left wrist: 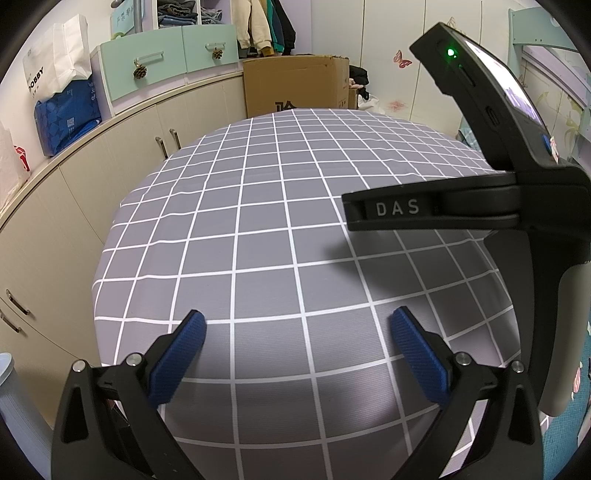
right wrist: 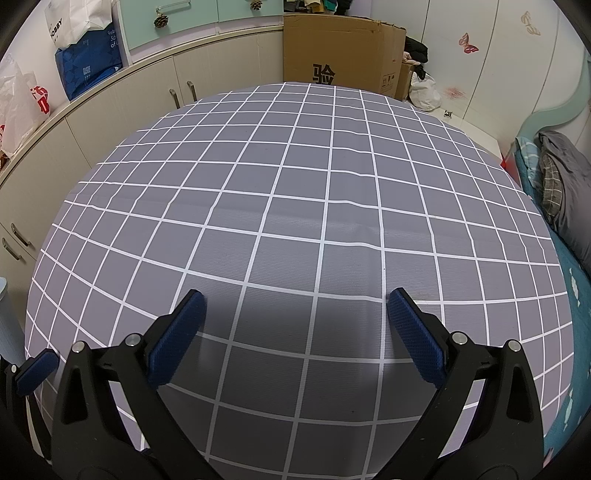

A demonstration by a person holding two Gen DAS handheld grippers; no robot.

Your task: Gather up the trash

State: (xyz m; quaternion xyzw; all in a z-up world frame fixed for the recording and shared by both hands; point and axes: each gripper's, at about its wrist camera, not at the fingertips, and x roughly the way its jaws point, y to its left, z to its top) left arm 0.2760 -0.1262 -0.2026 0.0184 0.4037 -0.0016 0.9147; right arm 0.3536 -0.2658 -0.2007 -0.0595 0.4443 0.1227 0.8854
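Grey checked tablecloth (right wrist: 295, 184) spreads under both wide-spread grippers, left (left wrist: 297, 332) and right (right wrist: 295, 314).

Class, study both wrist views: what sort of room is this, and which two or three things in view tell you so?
Most likely a home bedroom. A bed with teal bedding runs along the right, clothes hang at the back above mint drawers, and butterfly stickers decorate the wall.

Cardboard box (right wrist: 340, 55) behind table (right wrist: 295, 184)
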